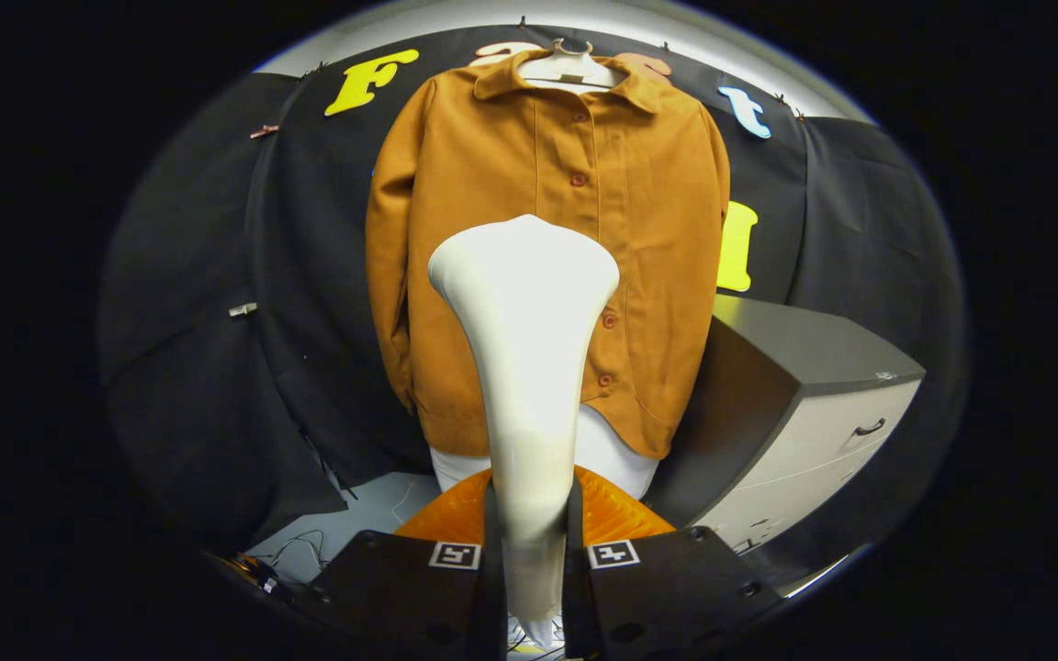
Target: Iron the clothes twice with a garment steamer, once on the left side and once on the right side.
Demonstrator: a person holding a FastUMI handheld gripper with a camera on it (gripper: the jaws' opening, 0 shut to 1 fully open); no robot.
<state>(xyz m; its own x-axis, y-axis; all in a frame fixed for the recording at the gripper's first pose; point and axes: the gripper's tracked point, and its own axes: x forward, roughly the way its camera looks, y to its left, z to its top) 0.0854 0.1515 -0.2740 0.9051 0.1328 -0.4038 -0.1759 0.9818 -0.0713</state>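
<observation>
Gripper point(534, 551) pinching white steamer point(524, 312) handle, both fingers pressing; I keep head upright, facing brown jacket point(492, 184) on hanger point(570, 69), ready for stroke.

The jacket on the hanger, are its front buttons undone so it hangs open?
No, the jacket hangs buttoned shut down its front, beyond the white steamer that the gripper holds between its fingers.

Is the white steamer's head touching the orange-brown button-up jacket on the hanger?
Cannot tell: the gripper view, looking along the white steamer held in the tool, overlaps its head with the orange-brown jacket, hiding any gap.
</observation>
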